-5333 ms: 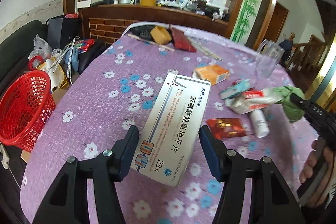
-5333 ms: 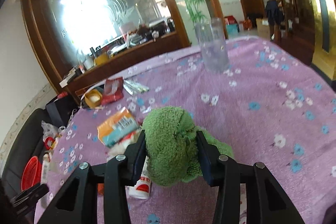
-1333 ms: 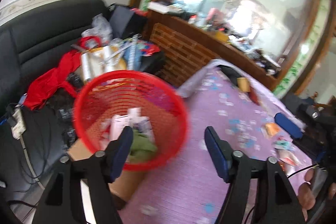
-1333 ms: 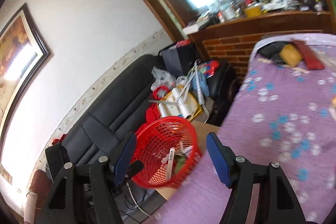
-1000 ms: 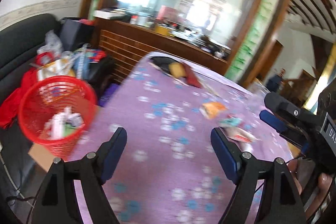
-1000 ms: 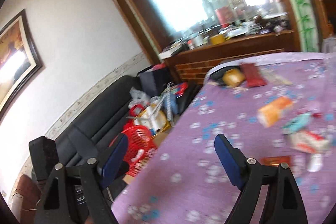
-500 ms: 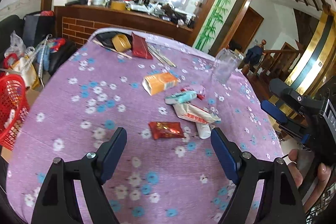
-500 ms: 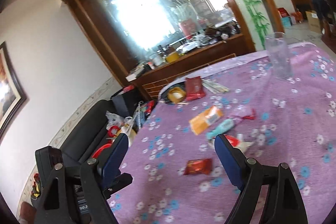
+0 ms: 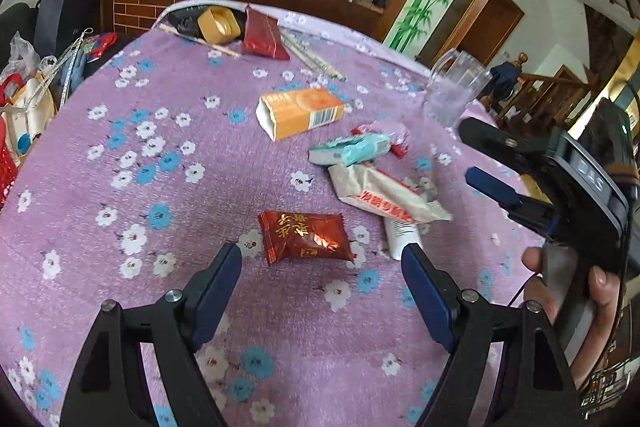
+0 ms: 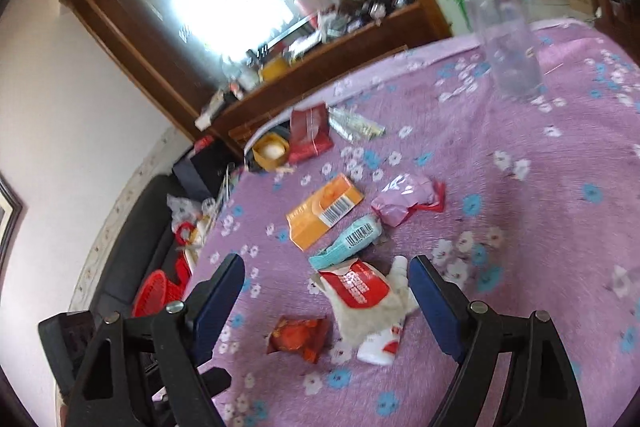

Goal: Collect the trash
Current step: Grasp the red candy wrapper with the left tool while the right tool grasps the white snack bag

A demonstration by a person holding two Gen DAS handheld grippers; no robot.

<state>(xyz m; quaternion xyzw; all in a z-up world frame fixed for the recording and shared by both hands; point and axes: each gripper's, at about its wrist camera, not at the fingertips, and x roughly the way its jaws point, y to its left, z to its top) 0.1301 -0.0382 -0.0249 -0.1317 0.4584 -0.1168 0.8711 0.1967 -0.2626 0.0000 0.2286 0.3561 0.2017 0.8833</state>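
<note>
in the left wrist view the left gripper (image 9: 322, 263) hangs over the desk (image 9: 120, 207), which wears a purple flowered cloth, with its jaws spread wide and nothing between them; just ahead of the fingertips lies a red foil snack packet (image 9: 306, 235), flat on the cloth and roughly centred in the gap. beyond it to the right sit a white and red wrapper (image 9: 384, 197) lying over a small white tube (image 9: 402, 237), then a teal packet (image 9: 352, 151) and an orange carton (image 9: 300, 111), with a clear plastic jug (image 9: 456, 89) standing further back. the right gripper (image 9: 486, 163) shows at the right edge, jaws apart and empty, held in a hand (image 9: 580, 291). a sliver of the red basket (image 9: 6, 171) shows at the left edge, off the desk. in the right wrist view the right gripper (image 10: 326, 281) is likewise wide open and empty, framing the white and red wrapper (image 10: 360, 291) and the white tube (image 10: 380, 341) under it; the red foil snack packet (image 10: 298, 337) lies just left of those, and the red basket (image 10: 154, 293) sits down beside the desk by the dark sofa (image 10: 132, 247). the step in hand looks like the approach to a fresh pair of pickups. next, each gripper would need to drop to the cloth and close across its piece, the left on the foil packet, the right on the wrapper; thin crinkly film may slide or fold, so the pads should come low and square.
</note>
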